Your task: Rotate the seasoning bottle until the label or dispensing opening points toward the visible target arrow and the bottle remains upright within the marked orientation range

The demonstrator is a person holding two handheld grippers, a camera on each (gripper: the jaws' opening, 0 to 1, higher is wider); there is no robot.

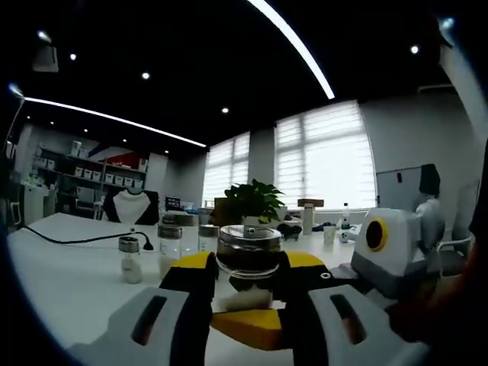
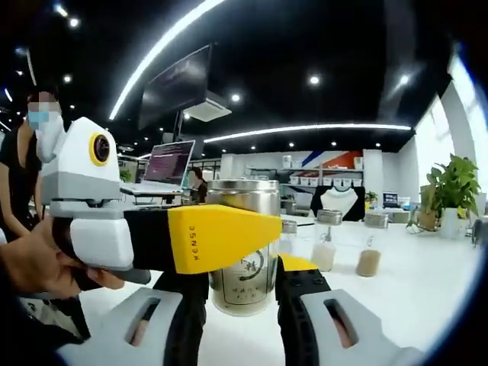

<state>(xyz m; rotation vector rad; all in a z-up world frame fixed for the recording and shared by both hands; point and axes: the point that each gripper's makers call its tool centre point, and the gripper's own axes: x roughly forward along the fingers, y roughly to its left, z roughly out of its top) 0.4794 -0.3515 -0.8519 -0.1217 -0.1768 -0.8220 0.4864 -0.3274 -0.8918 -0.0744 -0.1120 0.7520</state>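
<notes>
Both grippers, left and right, have jaws clamped on upright seasoning bottle on tabletop.

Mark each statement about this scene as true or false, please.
1. The jar stands upright between the jaws of the right gripper. True.
2. The jar has a red plastic lid. False: its lid is metal.
3. A plant stands on the table. True.
4. The small bottles lie on their sides. False: they stand upright.
5. The laptop is closed. False: it is open, with its screen lit.
</notes>
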